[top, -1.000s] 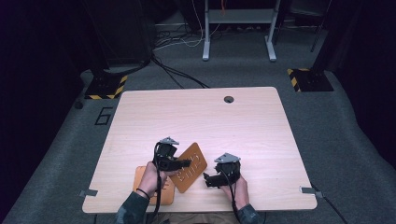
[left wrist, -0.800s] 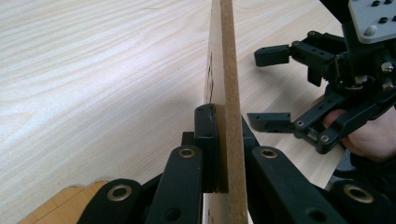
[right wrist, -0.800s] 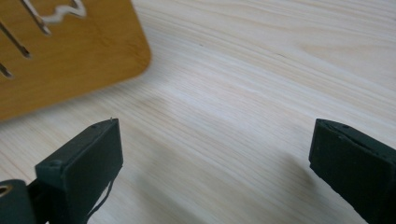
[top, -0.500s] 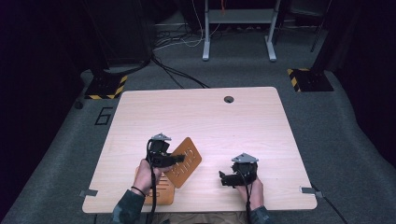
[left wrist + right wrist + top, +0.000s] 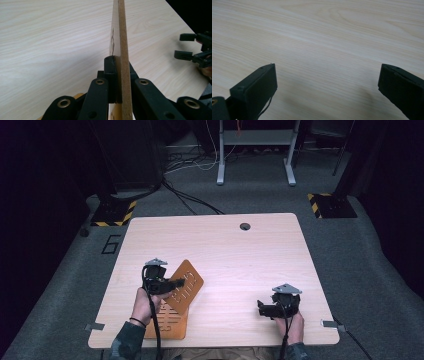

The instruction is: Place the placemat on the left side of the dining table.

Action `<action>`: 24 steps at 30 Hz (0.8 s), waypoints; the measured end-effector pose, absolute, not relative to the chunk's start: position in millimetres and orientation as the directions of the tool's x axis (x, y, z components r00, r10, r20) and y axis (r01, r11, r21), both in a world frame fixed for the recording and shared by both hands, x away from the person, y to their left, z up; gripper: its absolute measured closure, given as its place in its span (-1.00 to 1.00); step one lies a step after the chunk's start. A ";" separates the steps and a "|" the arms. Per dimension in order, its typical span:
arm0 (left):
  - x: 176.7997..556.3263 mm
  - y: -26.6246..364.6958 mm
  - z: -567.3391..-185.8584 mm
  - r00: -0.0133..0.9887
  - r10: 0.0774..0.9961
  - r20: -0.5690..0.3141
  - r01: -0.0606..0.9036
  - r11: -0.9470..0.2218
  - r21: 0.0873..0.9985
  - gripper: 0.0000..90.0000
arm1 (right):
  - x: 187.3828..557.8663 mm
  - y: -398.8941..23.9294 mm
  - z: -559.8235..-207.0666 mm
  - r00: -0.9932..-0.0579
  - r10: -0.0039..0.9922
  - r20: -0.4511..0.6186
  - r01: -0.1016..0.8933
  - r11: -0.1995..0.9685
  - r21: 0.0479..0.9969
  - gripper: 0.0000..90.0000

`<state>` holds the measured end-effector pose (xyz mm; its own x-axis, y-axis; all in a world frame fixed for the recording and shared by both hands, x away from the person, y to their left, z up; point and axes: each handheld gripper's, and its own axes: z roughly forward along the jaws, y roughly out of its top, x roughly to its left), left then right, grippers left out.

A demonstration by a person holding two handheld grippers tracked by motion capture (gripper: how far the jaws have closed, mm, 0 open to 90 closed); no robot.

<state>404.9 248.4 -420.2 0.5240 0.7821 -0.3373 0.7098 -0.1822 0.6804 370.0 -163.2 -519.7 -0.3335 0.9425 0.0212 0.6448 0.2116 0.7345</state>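
My left gripper is shut on the edge of a thin orange-brown board with cut-out slots and holds it tilted above the table. In the left gripper view the board stands edge-on, with the pads of my left gripper pressed on both faces. A second orange board lies flat near the front edge, partly under the left hand. My right gripper rests low at the front right, open and with nothing in it, its jaws pointing left; the right gripper view has its jaws wide apart over bare wood. It also appears far off in the left gripper view.
A round cable hole sits near the table's far edge. Beyond the table are a metal stand, floor cables and two yellow-black striped feet.
The right gripper has drawn away to the right from the raised board. The left gripper has shifted a little left with the board still in its grip.
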 end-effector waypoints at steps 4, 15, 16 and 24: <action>406.7 259.0 -418.9 0.483 0.806 -0.343 0.715 -0.137 0.686 0.91 | 368.5 -181.0 -520.5 -0.295 0.955 0.012 0.656 0.193 0.730 -0.96; 412.5 282.7 -413.2 0.421 0.843 -0.335 0.712 -0.078 0.698 0.91 | 366.5 -218.0 -527.8 -0.206 0.979 0.001 0.691 0.145 0.708 -0.97; 413.0 284.8 -413.0 0.416 0.845 -0.336 0.711 -0.073 0.699 0.91 | 366.4 -219.3 -527.9 -0.204 0.979 0.003 0.688 0.141 0.712 -0.97; 417.8 302.9 -409.4 0.371 0.863 -0.344 0.711 -0.026 0.703 0.91 | 366.0 -221.7 -530.0 -0.202 0.979 0.002 0.681 0.139 0.719 -1.00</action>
